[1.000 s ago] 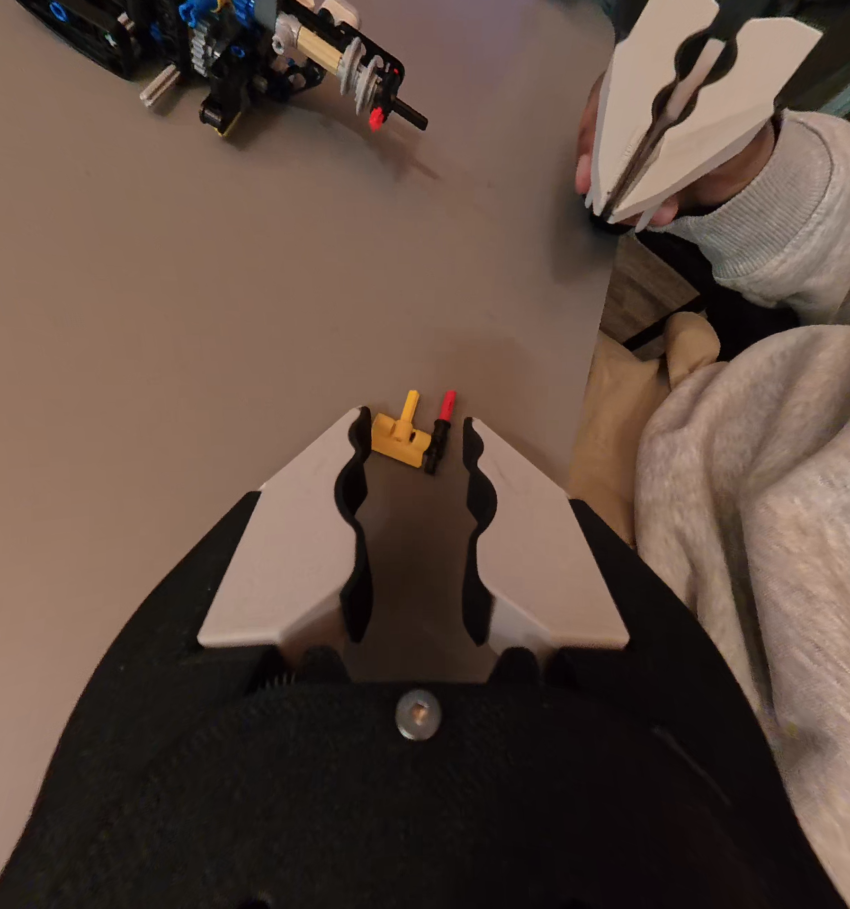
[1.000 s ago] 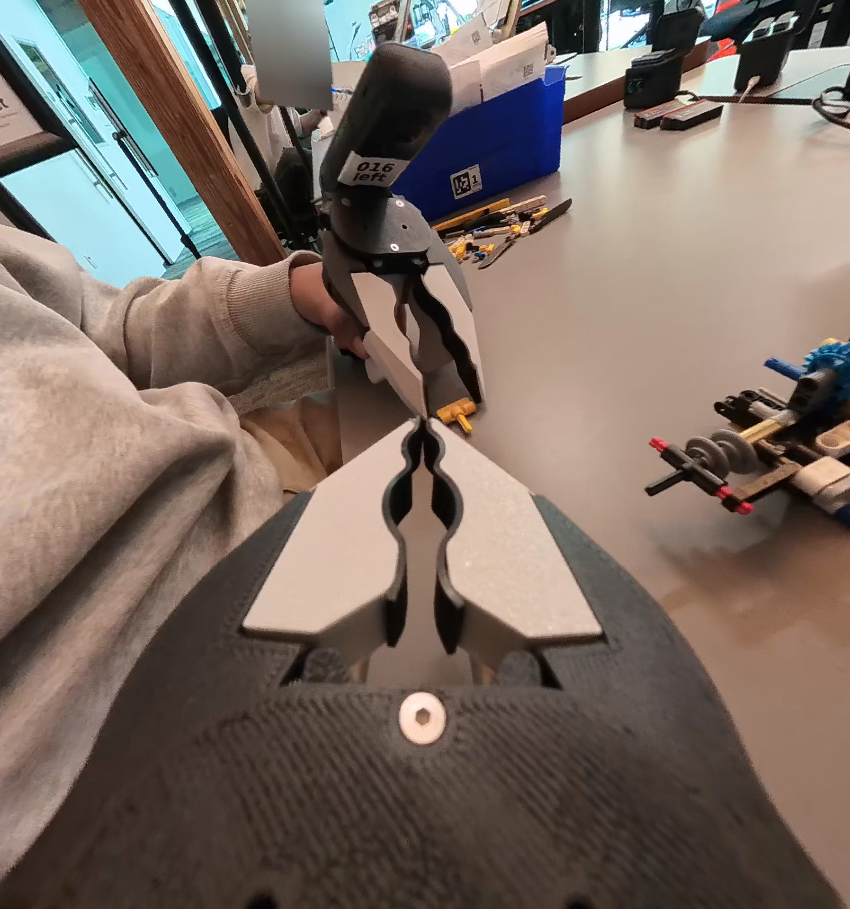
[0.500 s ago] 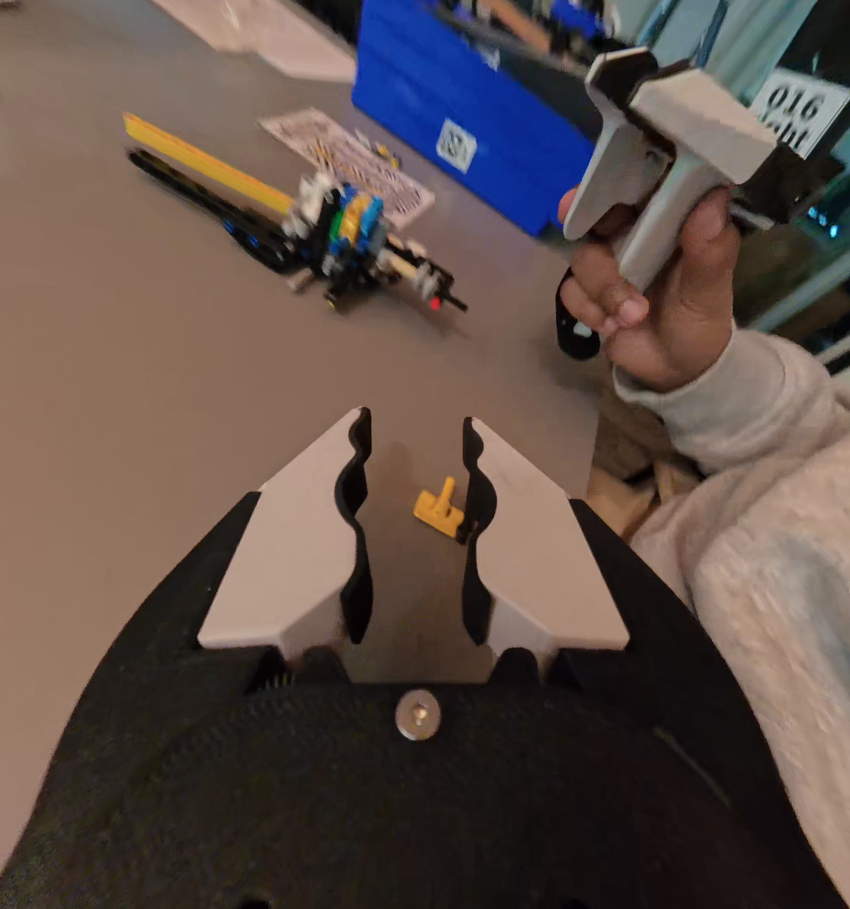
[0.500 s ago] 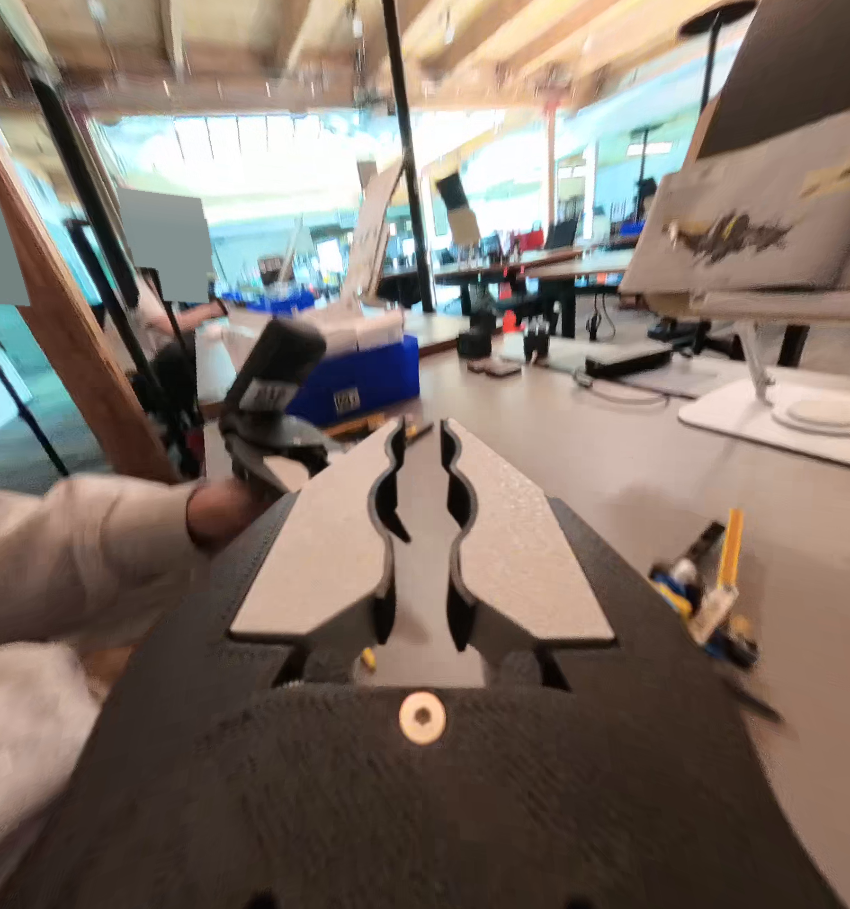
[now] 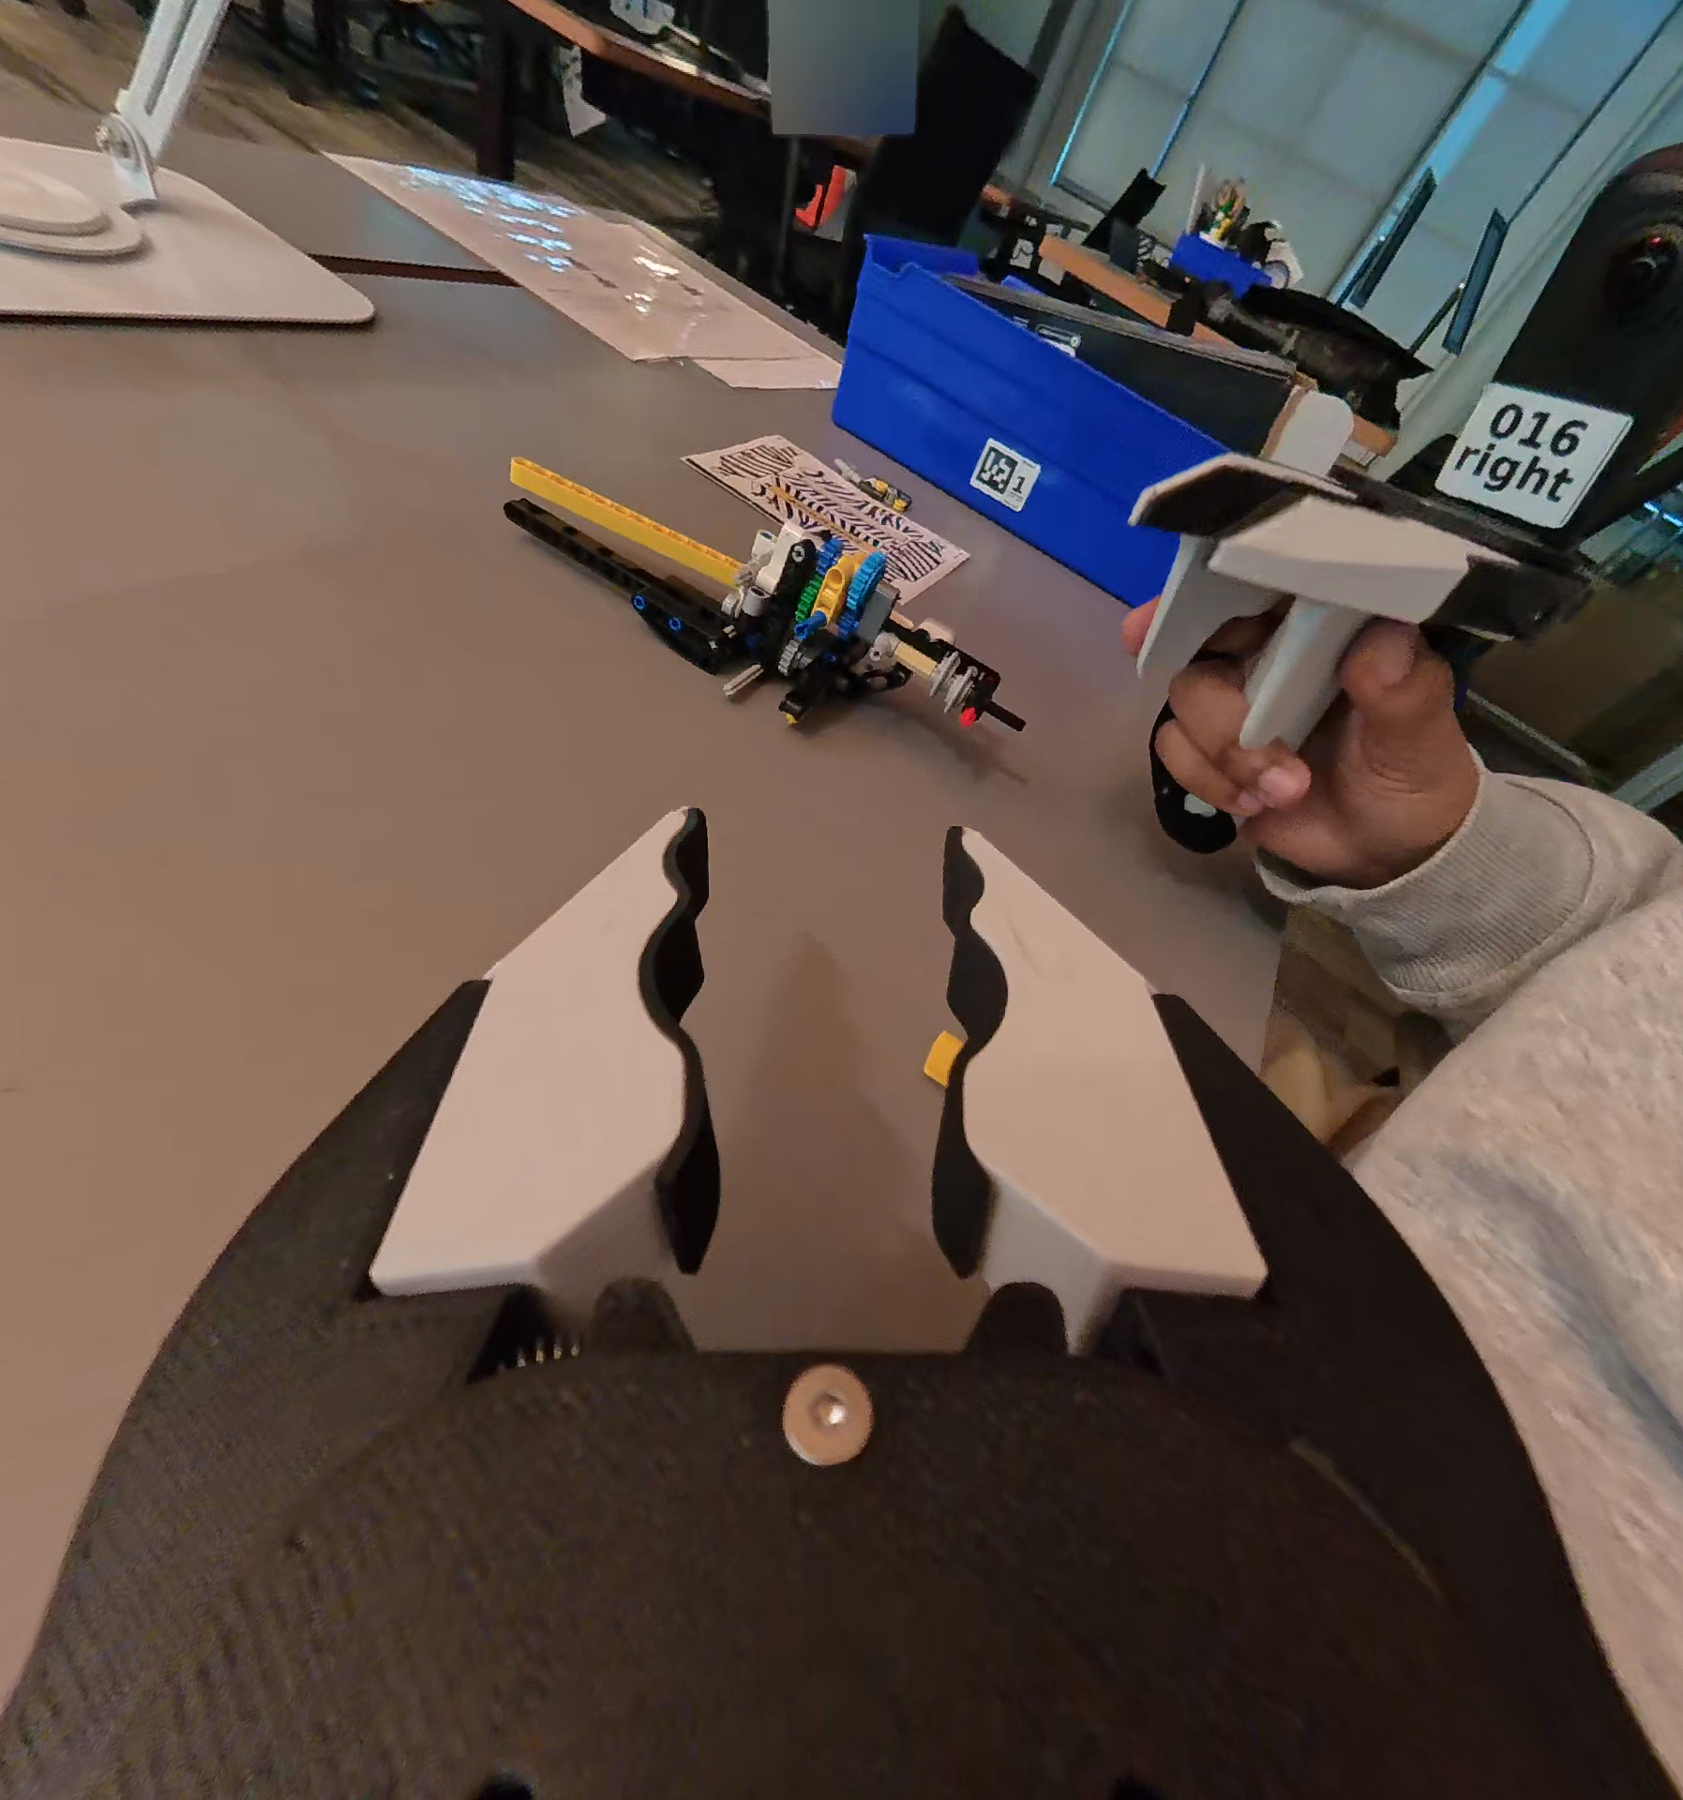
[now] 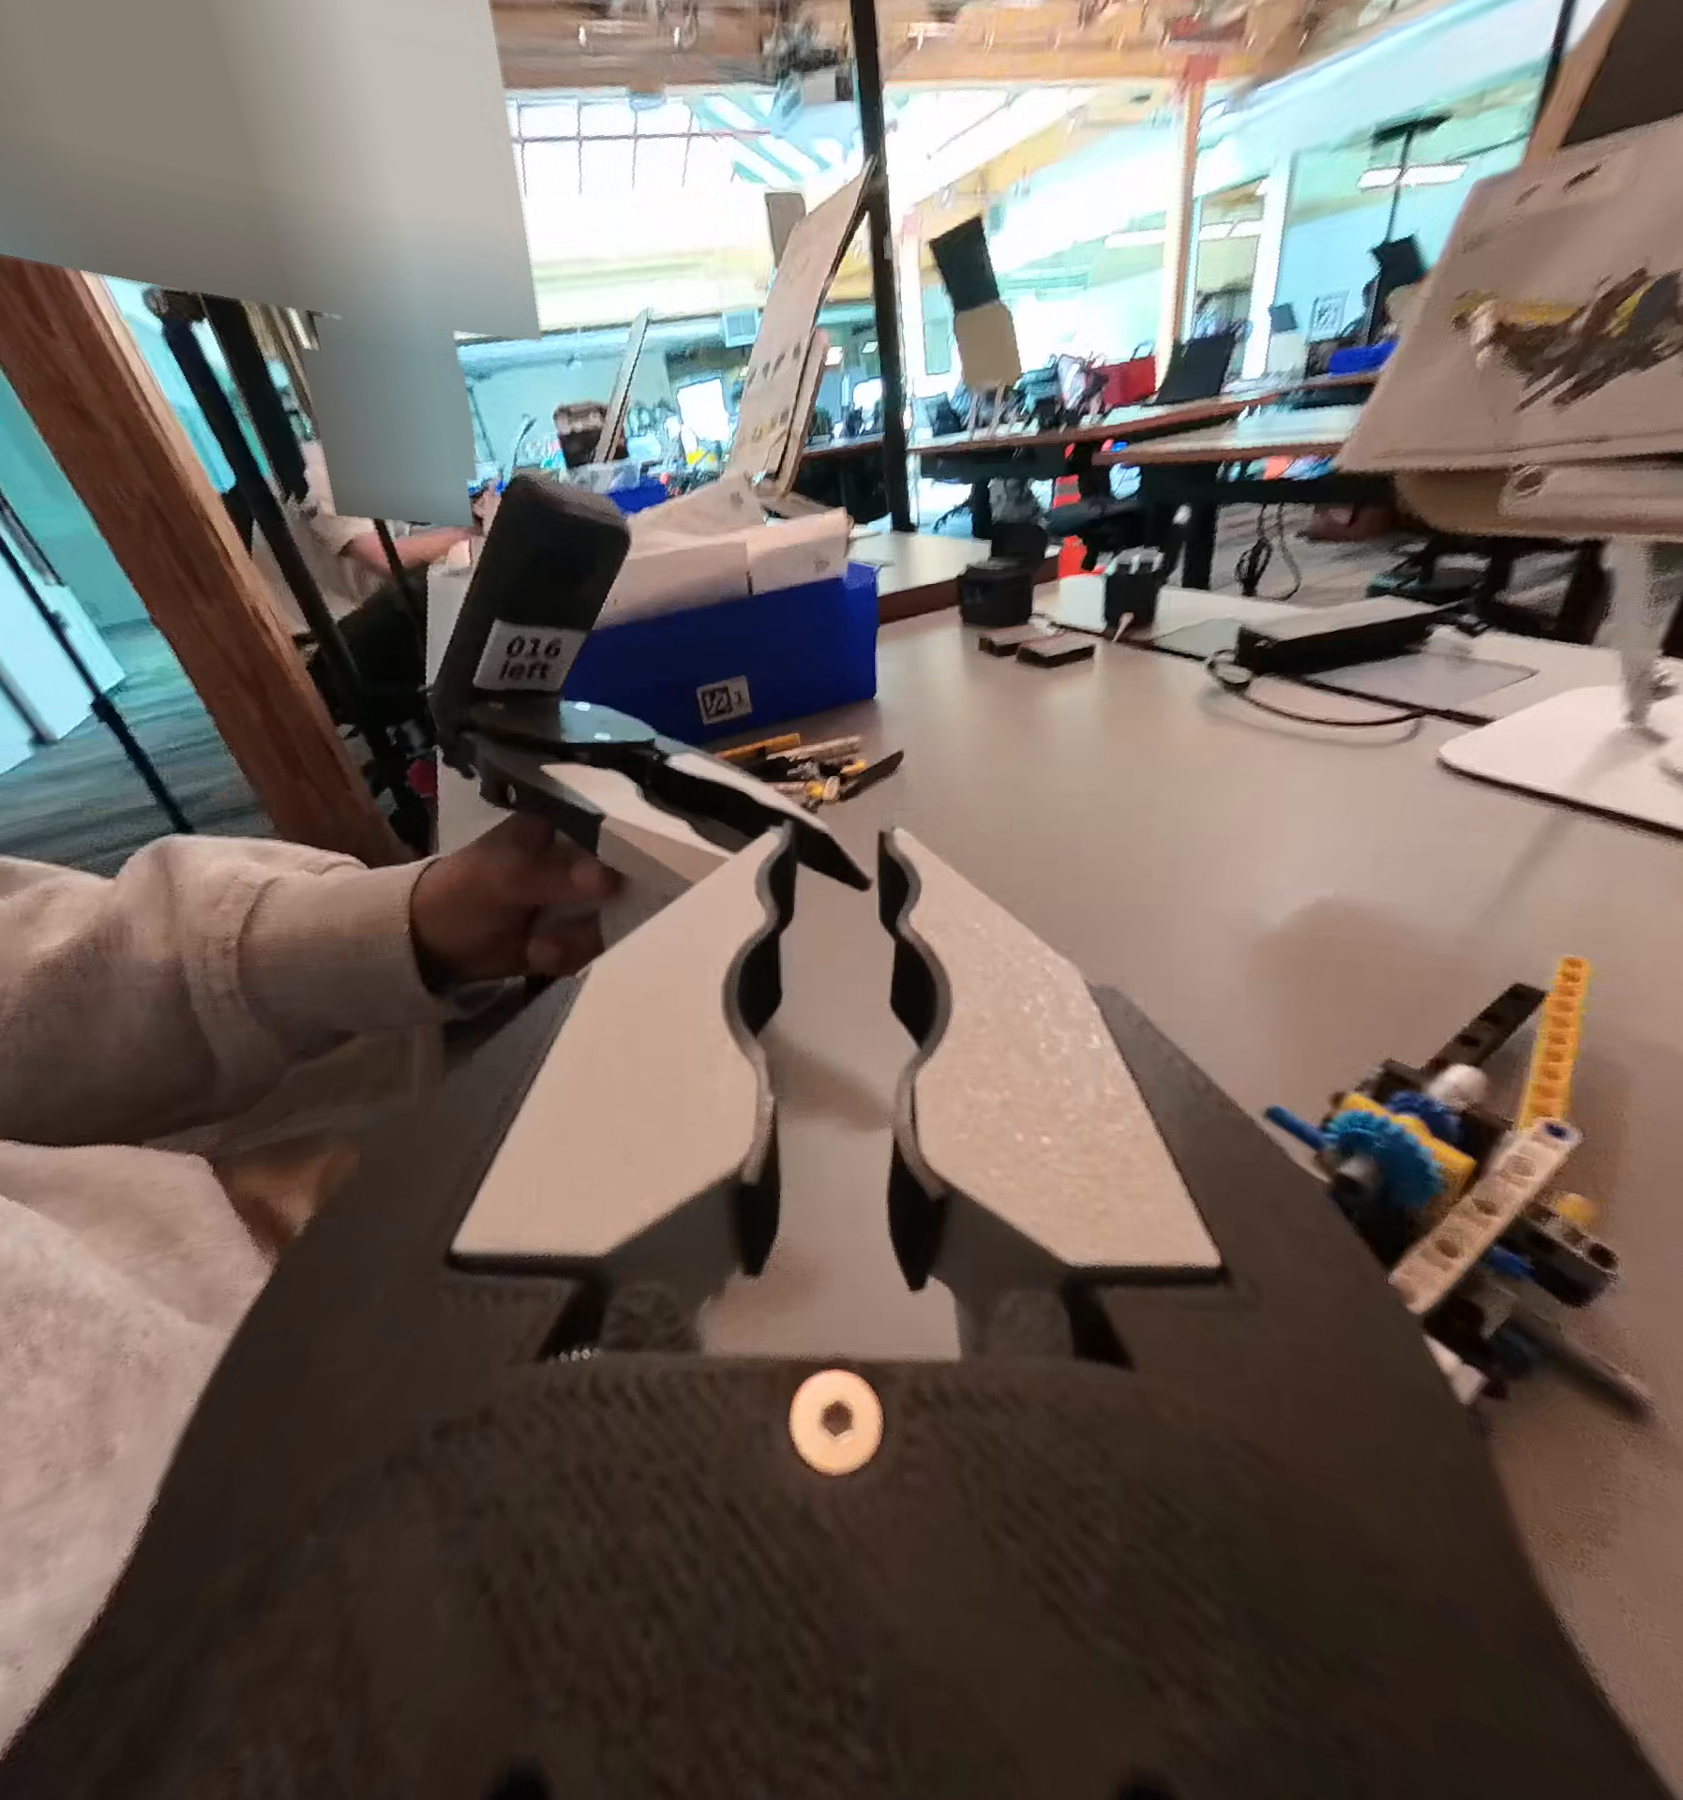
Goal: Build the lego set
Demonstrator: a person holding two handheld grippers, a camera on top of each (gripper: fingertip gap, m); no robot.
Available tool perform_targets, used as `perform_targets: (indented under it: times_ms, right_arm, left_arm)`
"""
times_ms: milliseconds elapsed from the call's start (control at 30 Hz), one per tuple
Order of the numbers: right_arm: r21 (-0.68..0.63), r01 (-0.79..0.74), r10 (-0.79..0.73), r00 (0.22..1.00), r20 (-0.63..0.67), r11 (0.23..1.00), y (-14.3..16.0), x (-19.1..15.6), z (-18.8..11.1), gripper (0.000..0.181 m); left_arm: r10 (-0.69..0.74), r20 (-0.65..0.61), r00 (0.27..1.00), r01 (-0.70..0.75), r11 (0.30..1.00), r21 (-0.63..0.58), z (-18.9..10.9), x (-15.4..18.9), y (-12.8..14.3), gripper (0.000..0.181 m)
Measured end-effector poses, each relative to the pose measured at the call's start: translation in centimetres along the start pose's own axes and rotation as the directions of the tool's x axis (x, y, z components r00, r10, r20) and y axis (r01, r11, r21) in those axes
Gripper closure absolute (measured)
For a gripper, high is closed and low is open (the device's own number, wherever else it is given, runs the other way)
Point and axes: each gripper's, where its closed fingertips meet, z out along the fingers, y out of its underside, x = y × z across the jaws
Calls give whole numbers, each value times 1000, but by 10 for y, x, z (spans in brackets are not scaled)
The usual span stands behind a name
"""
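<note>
Both claws hold nothing: the left claw (image 5: 825, 828) gapes wide above the grey counter (image 5: 233, 779), a small yellow lego piece (image 5: 942, 1056) peeking beside its right finger; the right claw (image 6: 837, 843) stands slightly parted. Farther off lies the partly built black-and-yellow lego model (image 5: 798, 614).

On the counter (image 5: 233, 779), the lego model (image 5: 798, 614) lies ahead of the left gripper (image 5: 825, 838); a bin (image 5: 993, 429) stands behind it, a small piece (image 5: 942, 1057) just beneath the gripper.
</note>
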Motion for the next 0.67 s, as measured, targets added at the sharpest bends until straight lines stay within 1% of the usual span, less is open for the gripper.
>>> perform_targets:
  times_ms: [67,133,200,267,300,367,433,500,533,600,667]
  right_arm:
    - [-39,4,-4,1000,17,999,6,-6,6,165]
    - [-42,37,-37,999,8,998,6,-8,8,166]
    - [-35,75,-76,997,-24,997,3,-3,6,167]
    - [-4,85,-85,994,-75,996,-5,6,0,167]
    - [20,82,-79,992,-99,996,-10,12,-5,168]
    - [72,70,-58,986,-154,995,-21,23,-15,168]
    - [118,58,-32,976,-214,991,-31,37,-27,168]
    - [137,47,-10,965,-261,989,-35,50,-38,167]
    - [139,42,-2,960,-280,989,-36,56,-43,167]
    - [156,27,23,951,-309,987,-39,68,-54,167]
    - [193,10,56,942,-332,981,-44,79,-68,166]
  left_arm:
    - [-11,23,1000,11,1000,-1,0,-4,0,133]
    - [-30,103,994,27,999,29,0,-16,-4,127]
    - [-73,243,967,49,994,101,-1,-35,-18,122]
    - [-129,327,936,75,982,173,5,-47,-44,116]
    - [-130,353,926,69,981,179,14,-52,-62,110]
    - [-53,427,903,-8,990,140,39,-64,-104,99]
    - [52,513,857,-141,980,138,71,-77,-164,92]
    - [106,606,788,-259,951,170,110,-92,-225,85]
    - [124,649,750,-301,939,168,132,-101,-250,82]
    - [137,724,676,-330,935,131,179,-126,-284,71]
    - [162,795,585,-350,934,68,218,-150,-303,66]
